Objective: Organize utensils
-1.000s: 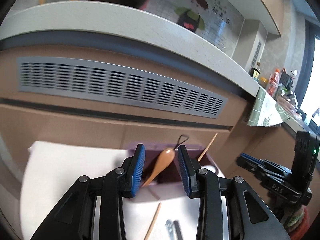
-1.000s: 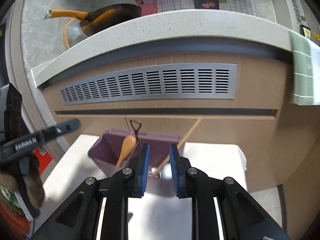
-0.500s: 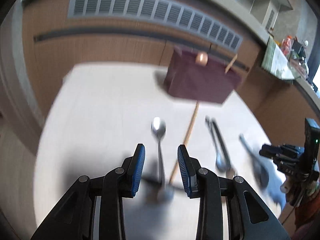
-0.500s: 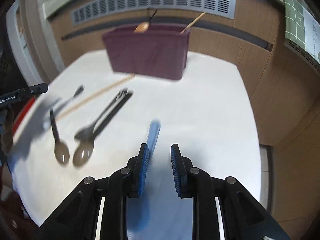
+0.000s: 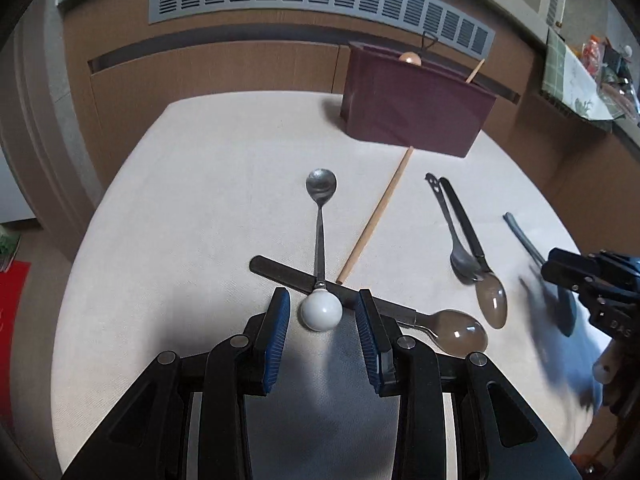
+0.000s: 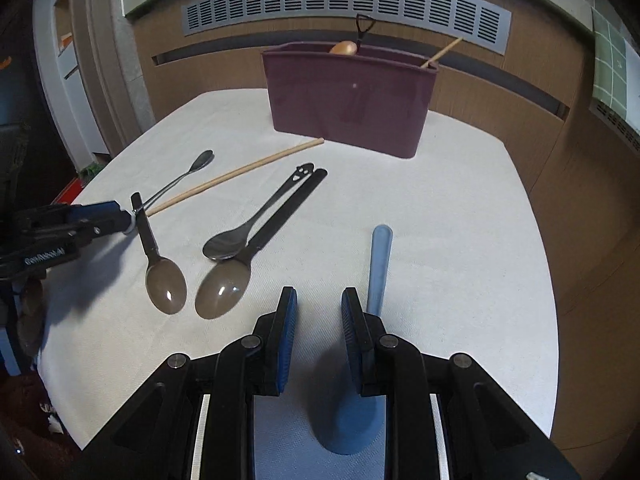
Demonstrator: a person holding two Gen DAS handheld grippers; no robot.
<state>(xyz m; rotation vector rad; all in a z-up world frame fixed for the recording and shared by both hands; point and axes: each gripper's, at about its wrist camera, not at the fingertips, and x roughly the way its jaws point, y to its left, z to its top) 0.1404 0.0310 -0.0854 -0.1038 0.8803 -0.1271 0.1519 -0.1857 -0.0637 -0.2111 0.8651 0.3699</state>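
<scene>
Table (image 6: 460,200) in white cloth, brown cabinets (image 5: 208,68) with grey vent (image 6: 344,0) behind, both claws apart, empty.

Between my left jaws a glossy white ball (image 5: 322,312) is shining on a polished metal spoon (image 5: 321,216); beyond them, a matt wooden chopstick (image 5: 374,220). Under my right jaws, smooth blue plastic spoon (image 6: 376,280) is lying on rough white cloth (image 6: 460,240).

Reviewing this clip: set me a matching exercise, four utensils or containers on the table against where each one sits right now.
Things:
1. white-knobbed spoon
2. blue spoon
3. chopstick
4. maroon bin

Places:
A. by the cabinet, utensils standing in it
B. knob between the open left gripper's fingers
C. beside the right gripper's fingers
D. flat, one end near the bin

Pairs: 1-B, 2-C, 3-D, 4-A
</scene>
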